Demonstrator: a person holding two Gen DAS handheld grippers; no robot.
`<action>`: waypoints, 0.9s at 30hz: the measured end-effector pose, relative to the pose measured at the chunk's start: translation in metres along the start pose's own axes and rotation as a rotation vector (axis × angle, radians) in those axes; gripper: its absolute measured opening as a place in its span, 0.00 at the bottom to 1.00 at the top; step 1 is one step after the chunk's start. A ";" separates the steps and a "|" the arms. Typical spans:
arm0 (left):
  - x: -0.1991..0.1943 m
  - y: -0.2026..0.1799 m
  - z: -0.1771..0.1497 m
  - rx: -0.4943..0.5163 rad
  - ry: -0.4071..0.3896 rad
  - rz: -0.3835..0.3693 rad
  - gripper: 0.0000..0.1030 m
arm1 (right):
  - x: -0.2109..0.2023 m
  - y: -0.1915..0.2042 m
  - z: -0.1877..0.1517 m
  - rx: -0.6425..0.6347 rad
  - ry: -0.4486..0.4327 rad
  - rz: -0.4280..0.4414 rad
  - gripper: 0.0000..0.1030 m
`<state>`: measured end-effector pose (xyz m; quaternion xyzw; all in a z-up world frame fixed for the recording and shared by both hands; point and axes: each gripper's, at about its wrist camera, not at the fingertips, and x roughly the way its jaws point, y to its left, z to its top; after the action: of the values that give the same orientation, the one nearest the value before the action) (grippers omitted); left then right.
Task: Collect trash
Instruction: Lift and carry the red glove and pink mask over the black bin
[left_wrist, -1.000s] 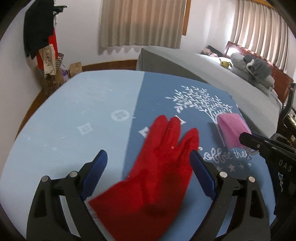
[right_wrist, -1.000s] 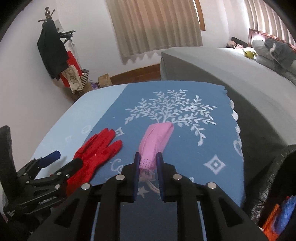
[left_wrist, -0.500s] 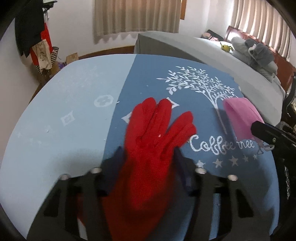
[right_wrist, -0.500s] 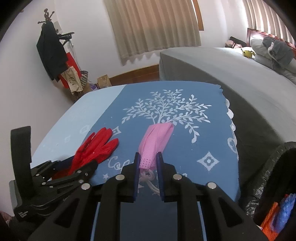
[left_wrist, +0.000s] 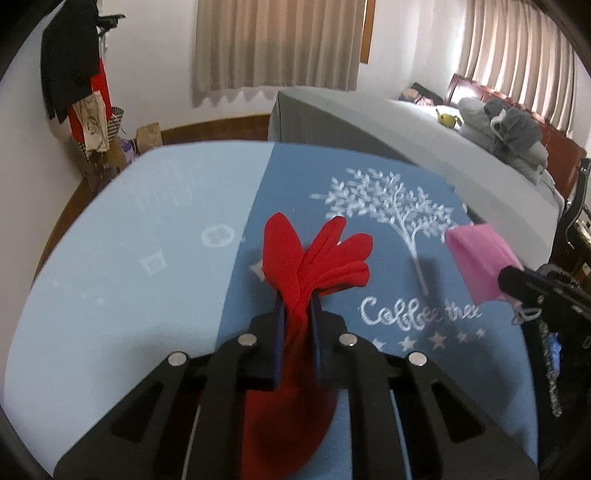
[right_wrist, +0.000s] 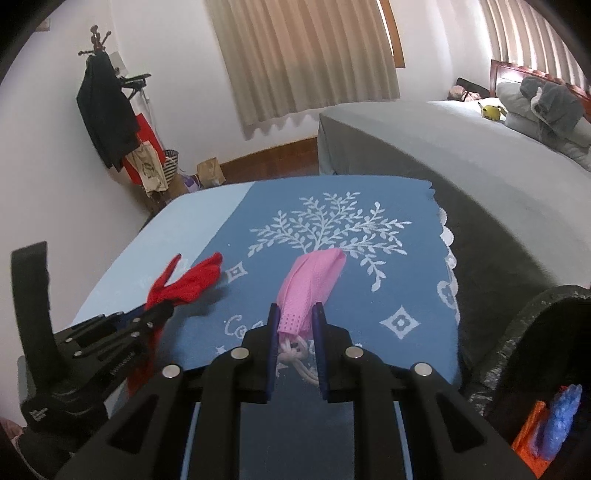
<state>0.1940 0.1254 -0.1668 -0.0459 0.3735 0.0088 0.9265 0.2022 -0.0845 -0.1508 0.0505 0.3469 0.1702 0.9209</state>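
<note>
Fingers (left_wrist: 279, 334) of the left gripper (left_wrist: 297, 314) are pinched tight on the red glove (left_wrist: 314, 254), bunching it near the wrist so the glove's finger end fans out toward 12 o'clock, off the blue cloth (left_wrist: 369, 206). The right gripper (right_wrist: 295, 325) is clamped narrow on the pink mask (right_wrist: 310, 284), gripping its near end with the ear loops (right_wrist: 299, 356) dangling between the fingers.

Risks:
- Mask grip is on the very edge (thin fabric), so I'd expect it to slip out on a fast swing.
- A loose loop could snag on a finger at release and keep the mask from dropping.
- The glove cuff hangs below the left gripper and could drag the cloth along.
- The black bag (right_wrist: 535, 332) sits at 4 o'clock in the right view; both grippers heading there together could collide.

Pose: both grippers are low over the table, pointing toward 12, left one at 8 o'clock of the right.
</note>
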 end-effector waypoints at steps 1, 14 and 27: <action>-0.004 0.000 0.002 0.000 -0.009 0.000 0.11 | -0.003 0.000 0.001 -0.001 -0.005 0.002 0.17; -0.059 -0.022 0.021 0.009 -0.093 -0.011 0.11 | -0.060 0.003 0.017 -0.026 -0.094 0.017 0.17; -0.110 -0.060 0.026 0.049 -0.163 -0.045 0.11 | -0.129 -0.010 0.020 -0.039 -0.176 -0.022 0.17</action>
<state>0.1357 0.0704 -0.0667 -0.0308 0.2956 -0.0172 0.9547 0.1276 -0.1385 -0.0575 0.0434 0.2619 0.1618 0.9504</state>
